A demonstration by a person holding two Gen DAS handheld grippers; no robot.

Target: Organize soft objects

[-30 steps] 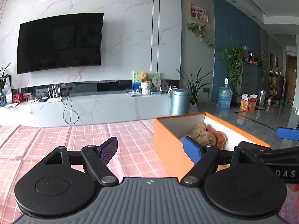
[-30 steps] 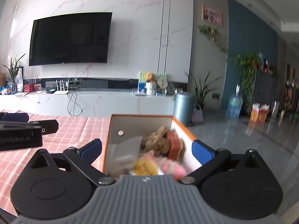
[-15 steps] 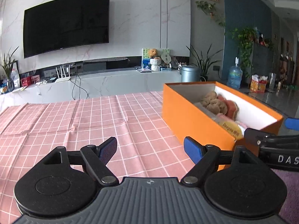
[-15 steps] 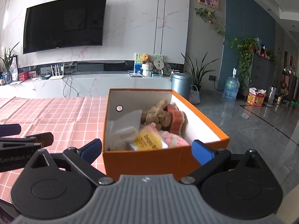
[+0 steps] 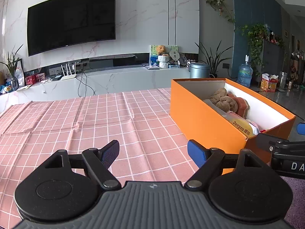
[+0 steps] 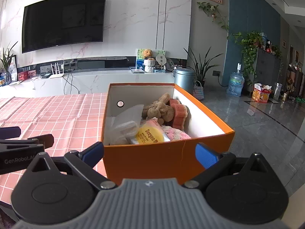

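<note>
The pink checked tablecloth carries an orange box at its right edge. Inside lie a brown plush toy, a sponge and a yellow packet. The left gripper and the right gripper are both spread and hold nothing.

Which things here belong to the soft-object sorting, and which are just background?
Job:
orange cardboard box
brown plush toy
pink scalloped sponge
yellow Deeyeo pack
pink fluffy cloth
clear plastic bag

Background:
black wall television
grey metal bin
blue water jug
</note>
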